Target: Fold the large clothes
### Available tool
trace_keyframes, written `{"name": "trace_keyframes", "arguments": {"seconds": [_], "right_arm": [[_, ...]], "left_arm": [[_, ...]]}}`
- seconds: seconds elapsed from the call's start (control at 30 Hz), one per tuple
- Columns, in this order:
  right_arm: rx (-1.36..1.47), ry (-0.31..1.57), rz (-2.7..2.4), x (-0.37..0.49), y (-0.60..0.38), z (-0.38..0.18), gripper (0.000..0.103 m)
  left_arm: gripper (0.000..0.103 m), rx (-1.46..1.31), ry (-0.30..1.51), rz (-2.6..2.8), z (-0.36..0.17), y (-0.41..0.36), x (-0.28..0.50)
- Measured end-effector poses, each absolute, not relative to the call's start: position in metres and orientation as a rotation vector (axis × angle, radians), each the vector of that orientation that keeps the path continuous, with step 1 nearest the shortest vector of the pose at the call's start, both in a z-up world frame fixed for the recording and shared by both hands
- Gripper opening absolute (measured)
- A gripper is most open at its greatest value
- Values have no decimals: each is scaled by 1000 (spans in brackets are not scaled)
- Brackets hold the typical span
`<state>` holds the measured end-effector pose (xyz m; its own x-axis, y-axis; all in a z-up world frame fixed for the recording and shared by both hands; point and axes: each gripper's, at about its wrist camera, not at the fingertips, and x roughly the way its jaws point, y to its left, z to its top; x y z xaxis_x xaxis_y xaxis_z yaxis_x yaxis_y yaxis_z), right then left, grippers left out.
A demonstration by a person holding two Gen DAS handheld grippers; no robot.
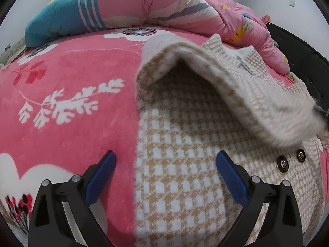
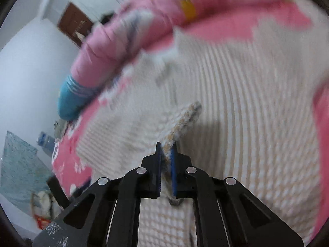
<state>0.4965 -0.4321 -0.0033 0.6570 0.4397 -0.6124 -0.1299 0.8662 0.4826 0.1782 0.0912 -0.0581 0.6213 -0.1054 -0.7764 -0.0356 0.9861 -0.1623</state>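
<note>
Beige-and-white houndstooth knit coat (image 1: 185,175) spread on pink floral fleece bed blanket (image 1: 72,123). Coat edge clamped in right claw (image 2: 166,154), lifted mid-fold. Left claw (image 1: 165,175) released, hovering above coat. Fold best carried across evenly, lower layer pinned flat.

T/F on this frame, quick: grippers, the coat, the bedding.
1. The right gripper is shut on the coat. True.
2. The left gripper grips the coat. False: its fingers stand open, holding nothing.
3. The coat is plain black. False: it has a beige and white check.
4. Two dark buttons show on the coat. True.
5. The blanket under the coat is pink with white flowers. True.
</note>
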Motion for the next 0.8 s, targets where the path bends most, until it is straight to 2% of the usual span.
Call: {"name": "trace_keyframes", "arguments": {"seconds": [0.07,0.17,0.33,0.53,0.7,0.8], "right_arm": [[405,729,334,503,-439,24,6],[416,696,302,515,-459,35,6],[489,801,263,548,-488,-2,6],[315,772,163,562,-480,-14,6],[261,925,94,598,-487,-86,7],[291,888,112,597,-492,-76,6]], "left_arm": [[96,-158,899,-37,-59,90,178],[96,-149,899,-33,-59,89,178],[96,-138,906,-28,-59,88,179],[96,-139,903,-27,-59,86,180],[96,-170,880,-47,-59,90,178],[96,-185,874,-56,-59,93,177]]}}
